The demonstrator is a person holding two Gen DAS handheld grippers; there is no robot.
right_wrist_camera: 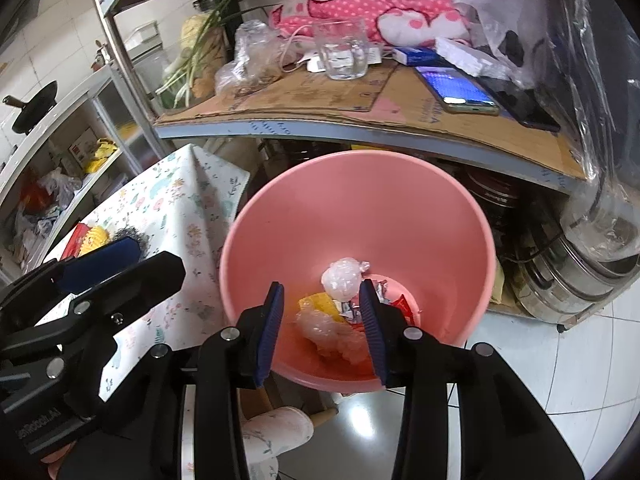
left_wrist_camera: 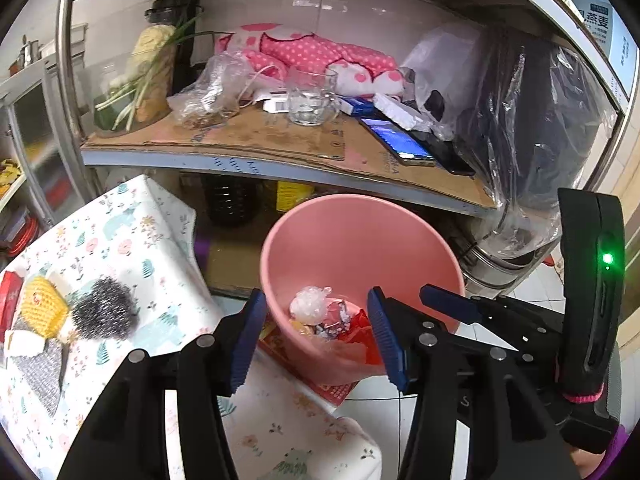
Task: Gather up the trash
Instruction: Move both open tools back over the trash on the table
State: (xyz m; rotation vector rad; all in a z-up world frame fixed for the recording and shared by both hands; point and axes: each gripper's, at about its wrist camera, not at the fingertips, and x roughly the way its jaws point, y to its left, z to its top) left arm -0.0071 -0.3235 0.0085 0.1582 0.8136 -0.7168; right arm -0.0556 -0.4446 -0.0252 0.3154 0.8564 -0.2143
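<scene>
Below my tongs: a pink bin (right_wrist_camera: pixel 356 208) stands on the floor, mouth up, holding the trash gathered so far.
Trash: a crumpled clear plastic ball (right_wrist_camera: pixel 343 278), a yellow wrapper (right_wrist_camera: pixel 320 305), red packaging (right_wrist_camera: pixel 404 306) and foil scraps lie on the bin's bottom, seen straight ahead between my right fingertips.
Right tongs: my right gripper (right_wrist_camera: pixel 322 332) hangs over the bin's near rim, jaws wide apart and nothing between them.
Left tongs: my left gripper (left_wrist_camera: pixel 316 338) sits just beside it, also over the near rim, jaws wide and empty.
Beside my left tongs: a floral-cloth table (left_wrist_camera: pixel 132 240) carries a yellow sponge (left_wrist_camera: pixel 42 306), a steel scourer (left_wrist_camera: pixel 105 309) and a grey cloth (left_wrist_camera: pixel 38 372), well off to the left.
Ahead and above: a cardboard-lined shelf (right_wrist_camera: pixel 320 96) bears a glass cup (right_wrist_camera: pixel 340 54), a lit phone (right_wrist_camera: pixel 456 88) and a pink dotted cloth (right_wrist_camera: pixel 360 8).
Risk: I judge that the two tongs, working this close, could knock together, or clip the rim and tip the light bin.
Further risk: reaching for the shelf could sweep up the phone or cup, neither of which is trash.
View difference: my left camera shows the table items plainly and the right tongs from the side; my right camera looks deeper into the bin and shows a steamer pot (right_wrist_camera: pixel 576 276) on the floor to the right.
</scene>
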